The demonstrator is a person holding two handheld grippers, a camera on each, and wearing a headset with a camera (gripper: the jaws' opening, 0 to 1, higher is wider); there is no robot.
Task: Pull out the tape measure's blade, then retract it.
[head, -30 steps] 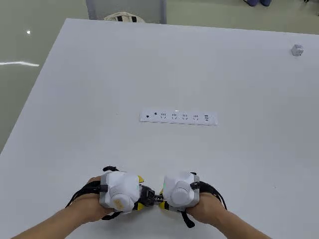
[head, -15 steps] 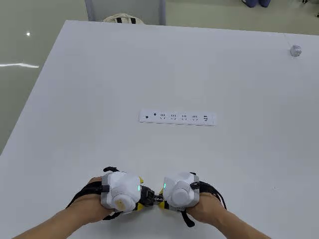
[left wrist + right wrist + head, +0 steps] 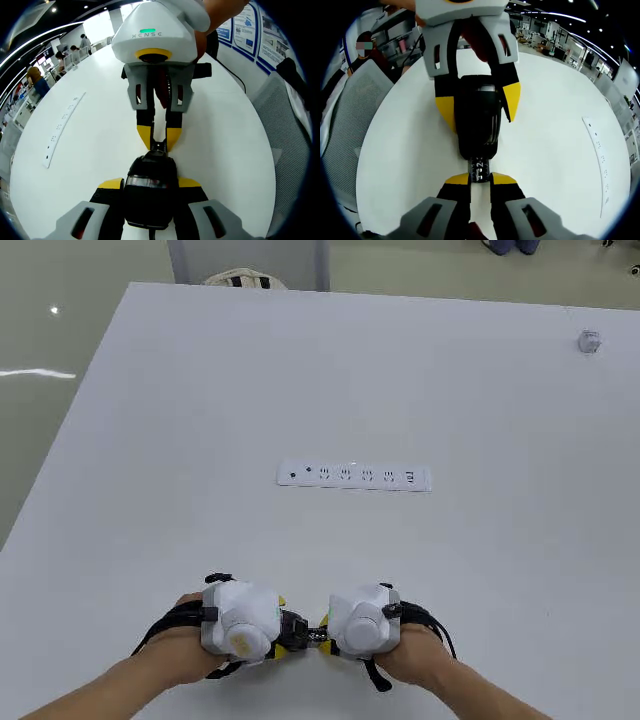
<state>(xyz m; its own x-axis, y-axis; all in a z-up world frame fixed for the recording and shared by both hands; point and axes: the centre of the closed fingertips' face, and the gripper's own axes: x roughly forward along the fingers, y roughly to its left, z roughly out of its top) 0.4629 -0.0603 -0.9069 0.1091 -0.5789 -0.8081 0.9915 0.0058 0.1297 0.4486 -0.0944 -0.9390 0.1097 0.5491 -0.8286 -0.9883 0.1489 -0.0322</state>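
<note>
- Position: the tape measure (image 3: 479, 120) sits close to the near edge of the table (image 3: 300, 390), about midway along that edge, between the two grippers, which face each other.
- Left gripper (image 3: 150, 184): jaws closed on the two sides of the black case, clamping it.
- Right gripper (image 3: 479, 179): yellow jaw tips pinched together on the blade (image 3: 479, 169) just outside the case mouth.
- Step in hand: judged to be the start of the pull-out. Only a short stub of blade is exposed, with a "2" mark readable in the right gripper view.
- Next move: draw the right gripper away along the near edge, in line with the blade. Keep the left gripper fixed as the anchor. Maintain both pinches, because a slipped blade is likely to snap back into the case.
- Retraction: not yet due.
- Hidden: in the head view the gripper bodies cover most of the case, and the blade cannot be made out there.
- Hard to tell: whether the case rests on the table or is held just above it, and whether a lock button is set.
- Other items: a power strip (image 3: 354, 476) lies near the table centre. A small pale object (image 3: 589, 341) near the far right corner is too small to identify.
</note>
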